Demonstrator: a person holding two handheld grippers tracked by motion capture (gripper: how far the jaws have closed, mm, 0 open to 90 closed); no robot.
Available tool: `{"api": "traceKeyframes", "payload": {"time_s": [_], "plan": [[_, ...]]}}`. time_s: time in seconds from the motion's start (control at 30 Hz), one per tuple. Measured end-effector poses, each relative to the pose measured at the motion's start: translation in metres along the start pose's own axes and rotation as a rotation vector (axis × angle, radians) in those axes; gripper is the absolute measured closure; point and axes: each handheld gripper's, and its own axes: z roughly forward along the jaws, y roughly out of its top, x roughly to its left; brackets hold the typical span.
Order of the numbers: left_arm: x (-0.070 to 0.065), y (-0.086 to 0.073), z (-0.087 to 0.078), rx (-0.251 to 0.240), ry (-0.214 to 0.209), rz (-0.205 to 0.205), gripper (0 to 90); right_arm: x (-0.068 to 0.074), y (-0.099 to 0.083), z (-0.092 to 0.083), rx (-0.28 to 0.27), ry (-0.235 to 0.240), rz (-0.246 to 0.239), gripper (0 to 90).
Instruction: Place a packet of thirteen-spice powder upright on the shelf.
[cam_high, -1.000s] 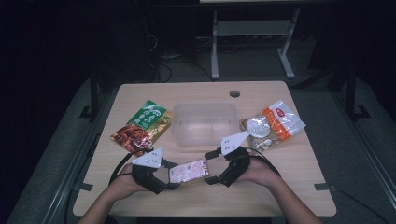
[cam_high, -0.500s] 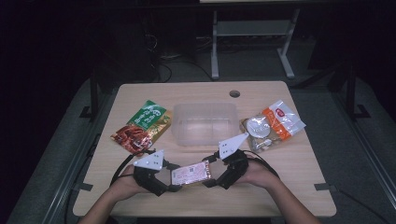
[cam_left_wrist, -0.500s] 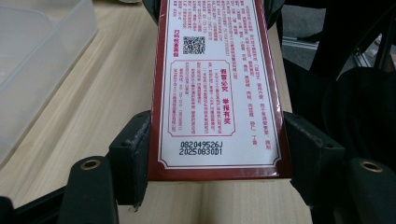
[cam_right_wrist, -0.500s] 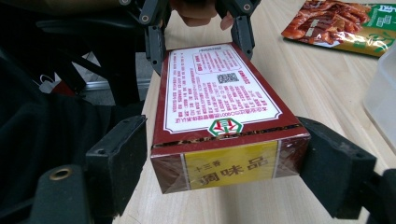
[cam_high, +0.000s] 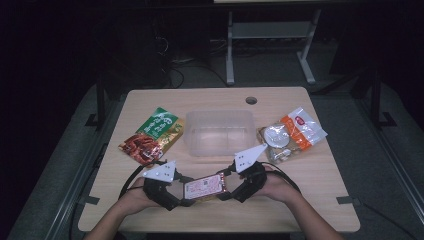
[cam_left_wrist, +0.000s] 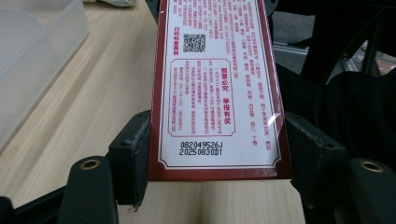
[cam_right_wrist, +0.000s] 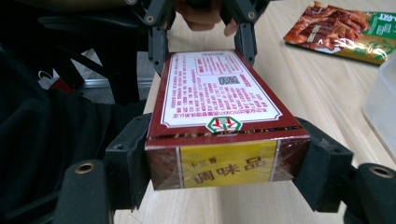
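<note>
Seasoning box (cam_high: 204, 187), held above the table's (cam_high: 320, 175) near edge between left gripper (cam_left_wrist: 212, 156) and right gripper (cam_right_wrist: 224, 163), whose jaws have just been closing; both clamp its ends. Probably light, stiff cardboard under slippery film: grip the narrow side faces.

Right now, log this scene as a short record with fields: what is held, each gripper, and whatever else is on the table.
held item: red seasoning box, white printed label up, lifted at the table's near edge
left gripper: jaws clamp one end of the box
right gripper: jaws have just been closing on the other end, pads against its sides
container: clear plastic tub, mid-table, empty
left of tub: green and red snack pouch, lying flat
right of tub: orange and white clear bag
surface: wooden table
</note>
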Motion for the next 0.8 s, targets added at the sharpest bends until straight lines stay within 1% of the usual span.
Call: {"api": "traceKeyframes", "payload": {"time_s": [0.03, 0.1, 0.13, 0.3, 0.33, 0.37, 0.4, 0.43, 0.47, 0.5, 0.53, 0.57, 0.6, 0.63, 0.67, 0.7, 0.8], "plan": [[0.001, -0.001, 0.001, 0.008, -0.012, -0.003, 31.8, 0.002, 0.0, 0.0, 0.0, 0.007, 0.009, 30.5], [0.002, -0.002, 0.003, 0.028, -0.022, 0.005, 31.7, 0.003, 0.0, 0.001, 0.011, 0.009, 0.006, 31.1], [0.002, -0.003, 0.004, 0.033, -0.026, 0.003, 31.6, 0.003, 0.0, 0.001, 0.018, 0.01, 0.003, 31.3], [0.002, -0.005, 0.008, 0.052, -0.027, -0.003, 30.9, 0.006, 0.0, 0.003, 0.046, -0.006, -0.012, 31.8], [0.002, -0.005, 0.009, 0.06, -0.012, -0.016, 30.2, 0.007, -0.001, 0.003, 0.051, -0.012, -0.013, 31.8], [0.002, -0.005, 0.009, 0.06, -0.012, -0.016, 29.2, 0.007, -0.001, 0.003, 0.051, -0.012, -0.013, 31.8], [0.003, -0.006, 0.007, 0.069, 0.003, -0.028, 27.4, 0.006, -0.001, 0.003, 0.061, -0.025, -0.02, 31.9], [0.003, -0.007, 0.005, 0.074, 0.01, -0.031, 26.8, 0.006, -0.002, 0.003, 0.068, -0.032, -0.018, 31.9], [0.003, -0.009, 0.004, 0.064, 0.017, -0.047, 26.4, 0.006, -0.002, 0.002, 0.073, -0.034, -0.014, 31.9], [0.004, -0.01, 0.003, 0.067, 0.026, -0.049, 25.8, 0.005, -0.003, 0.002, 0.076, -0.038, -0.015, 31.9], [0.005, -0.011, 0.001, 0.065, 0.037, -0.06, 25.3, 0.005, -0.003, 0.001, 0.081, -0.041, -0.012, 31.9], [0.005, -0.012, -0.001, 0.07, 0.045, -0.072, 24.8, 0.004, -0.004, 0.0, 0.081, -0.045, -0.01, 32.0], [0.006, -0.013, -0.003, 0.082, 0.055, -0.069, 24.5, 0.003, -0.004, 0.0, 0.082, -0.05, -0.009, 31.9], [0.005, -0.015, -0.004, 0.086, 0.072, -0.08, 24.3, 0.004, -0.005, -0.001, 0.082, -0.051, -0.001, 31.9], [0.005, -0.015, -0.004, 0.086, 0.072, -0.08, 23.4, 0.003, -0.005, -0.002, 0.083, -0.058, -0.003, 32.0], [0.005, -0.017, -0.006, 0.097, 0.09, -0.086, 22.9, 0.003, -0.006, -0.003, 0.088, -0.063, 0.003, 31.9], [0.004, -0.022, -0.008, 0.114, 0.12, -0.11, 22.8, 0.002, -0.007, -0.006, 0.098, -0.079, 0.018, 32.0]]}}
